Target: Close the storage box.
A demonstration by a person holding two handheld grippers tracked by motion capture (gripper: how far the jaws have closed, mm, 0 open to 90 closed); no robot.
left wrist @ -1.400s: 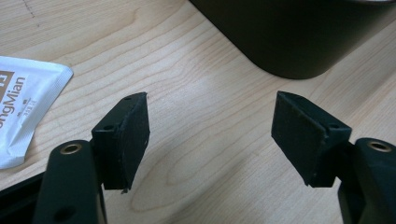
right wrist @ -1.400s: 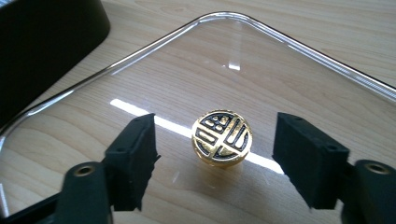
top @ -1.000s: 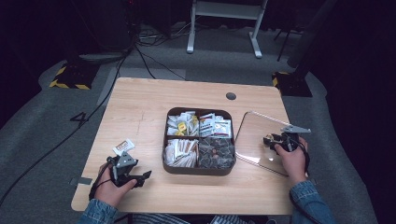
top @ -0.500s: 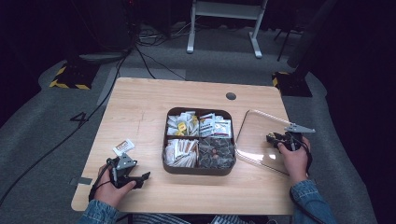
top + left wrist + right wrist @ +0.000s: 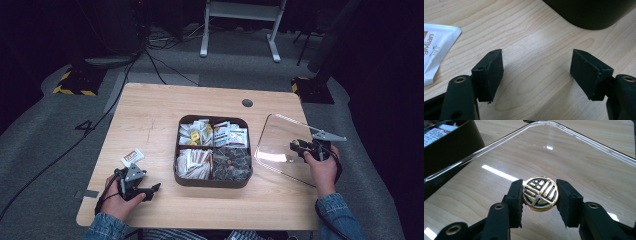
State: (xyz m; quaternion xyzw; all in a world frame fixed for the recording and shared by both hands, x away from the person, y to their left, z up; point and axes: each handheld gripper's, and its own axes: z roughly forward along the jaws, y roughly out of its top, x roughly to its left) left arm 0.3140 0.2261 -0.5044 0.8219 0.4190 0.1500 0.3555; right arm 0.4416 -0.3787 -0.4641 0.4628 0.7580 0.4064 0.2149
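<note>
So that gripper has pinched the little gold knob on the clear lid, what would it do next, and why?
Probably lift. The right gripper is shut on the gold knob of the clear lid, which lies on the table beside the open compartment box, so raising it towards the box seems natural.

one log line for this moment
right gripper: shut on lid knob | clear lid: beside box | left gripper: open, idle
</note>
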